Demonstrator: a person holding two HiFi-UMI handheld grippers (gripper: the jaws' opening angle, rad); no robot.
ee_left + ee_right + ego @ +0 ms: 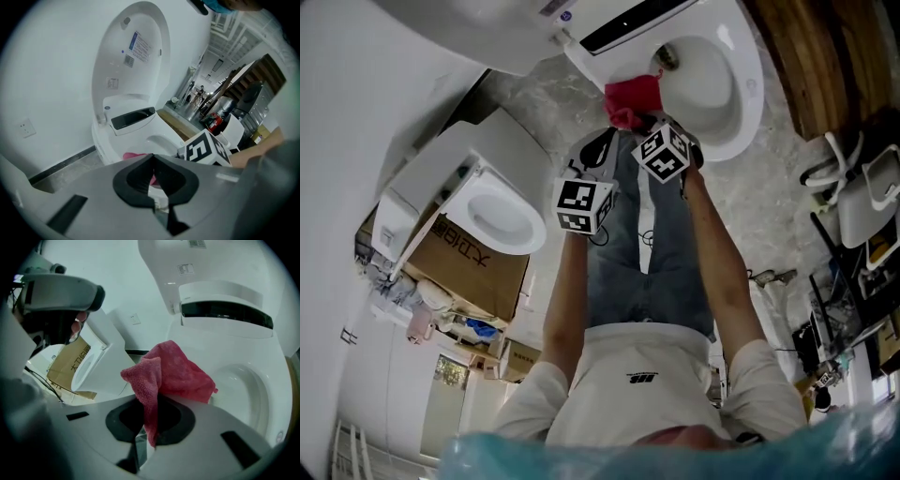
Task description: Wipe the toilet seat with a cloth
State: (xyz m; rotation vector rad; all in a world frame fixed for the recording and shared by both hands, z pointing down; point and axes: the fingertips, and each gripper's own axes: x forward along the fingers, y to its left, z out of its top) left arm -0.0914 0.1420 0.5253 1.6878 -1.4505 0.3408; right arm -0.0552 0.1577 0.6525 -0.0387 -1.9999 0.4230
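Note:
The white toilet stands with its lid (131, 56) raised, and its seat rim (748, 89) rings the bowl (243, 385). A red cloth (171, 369) is bunched on the seat's near-left edge, and my right gripper (154, 397) is shut on it. From the head view the cloth (630, 101) lies just beyond the right gripper (654, 127). My left gripper (153, 157) is shut on nothing and hangs beside the right one, a little short of the seat (161, 136). The cloth (132, 154) peeks out behind its jaws.
A second white toilet (502, 216) stands to the left on a cardboard box (469, 267). A white wall (47, 70) runs behind the toilets. At right are a wooden panel (825, 56) and white chairs (867, 202). The floor (773, 187) is grey marble.

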